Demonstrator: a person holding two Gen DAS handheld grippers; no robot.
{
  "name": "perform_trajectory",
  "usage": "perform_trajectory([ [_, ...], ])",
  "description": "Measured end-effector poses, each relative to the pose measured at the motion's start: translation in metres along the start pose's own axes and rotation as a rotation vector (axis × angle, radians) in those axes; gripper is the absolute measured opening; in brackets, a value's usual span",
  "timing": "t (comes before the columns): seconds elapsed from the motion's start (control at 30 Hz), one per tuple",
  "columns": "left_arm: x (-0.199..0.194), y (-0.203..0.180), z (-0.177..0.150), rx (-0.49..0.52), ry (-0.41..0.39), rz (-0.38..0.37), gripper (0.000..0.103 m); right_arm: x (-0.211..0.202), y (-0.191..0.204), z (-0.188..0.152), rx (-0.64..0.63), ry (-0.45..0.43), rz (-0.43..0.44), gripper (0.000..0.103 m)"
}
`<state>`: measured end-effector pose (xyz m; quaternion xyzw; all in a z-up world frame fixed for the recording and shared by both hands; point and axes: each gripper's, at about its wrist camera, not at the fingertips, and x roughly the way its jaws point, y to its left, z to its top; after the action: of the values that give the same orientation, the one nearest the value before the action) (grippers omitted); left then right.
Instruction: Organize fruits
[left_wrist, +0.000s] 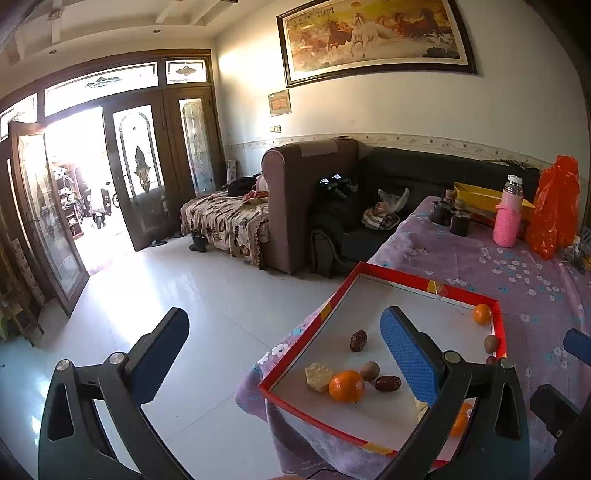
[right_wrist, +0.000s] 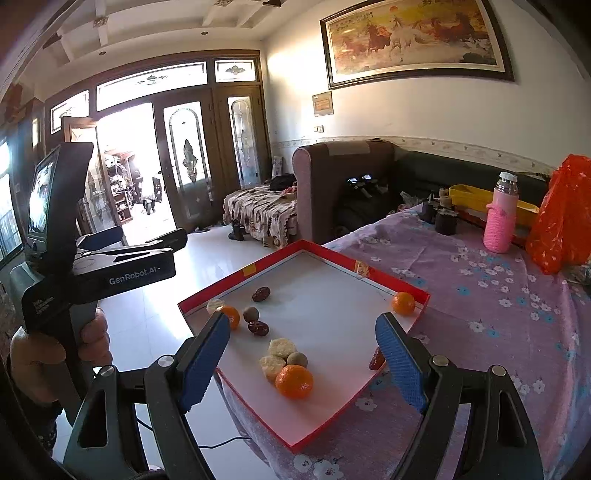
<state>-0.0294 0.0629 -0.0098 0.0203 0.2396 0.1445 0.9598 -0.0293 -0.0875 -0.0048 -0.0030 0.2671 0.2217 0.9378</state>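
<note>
Left tongs (left_wrist: 284, 354): hanging with jaws wide apart and nothing between them; the left finger is sitting over the floor, the right finger (left_wrist: 408, 358) over the tray.
Right tongs (right_wrist: 303, 363): also gaping wide and gripping nothing, framing the near part of the tray.
Tray (right_wrist: 332, 254): a red-rimmed, white-floored box lying on the near left corner of the bench (right_wrist: 480, 295), which is wearing a purple flowered cloth.
Fruit between right tongs: a near orange (right_wrist: 294, 381), a brown round fruit (right_wrist: 297, 359) and two pale chunks (right_wrist: 282, 347) are lying together, not touched by either finger.
Left cluster: a second orange (left_wrist: 346, 386), pale chunk (left_wrist: 318, 376), brown fruit (left_wrist: 370, 370) and red date (left_wrist: 388, 383) are sitting just left of the left tongs' right finger.
Far corner: a third orange (right_wrist: 403, 303) is resting against the rim.
Right view only: the left tool's body and the hand (right_wrist: 59, 354) gripping its handle.
Left view only: another brown fruit (left_wrist: 491, 343) by the right rim.
</note>
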Motion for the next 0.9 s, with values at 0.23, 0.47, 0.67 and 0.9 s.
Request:
perform_trajectory([
  [0.23,0.0005,-0.0008,0.001,0.005,0.009,-0.014,0.103,0.0003,-0.0006,0.0006,0.003,0.002,0.001,0.082],
  [0.47,0.0003,-0.0019,0.0007,0.009,0.012,-0.017,0.103,0.0,0.0017,0.0008,-0.002,0.001,0.002,0.082],
  [0.67,0.0016,-0.002,0.0001,0.015,0.018,-0.019,0.103,-0.0009,0.0028,0.0009,0.001,0.0,0.001,0.082],
  [0.9,0.0029,-0.0024,-0.0017,0.022,0.024,-0.022,0.103,-0.0013,0.0026,0.0013,0.004,-0.001,0.001,0.083],
])
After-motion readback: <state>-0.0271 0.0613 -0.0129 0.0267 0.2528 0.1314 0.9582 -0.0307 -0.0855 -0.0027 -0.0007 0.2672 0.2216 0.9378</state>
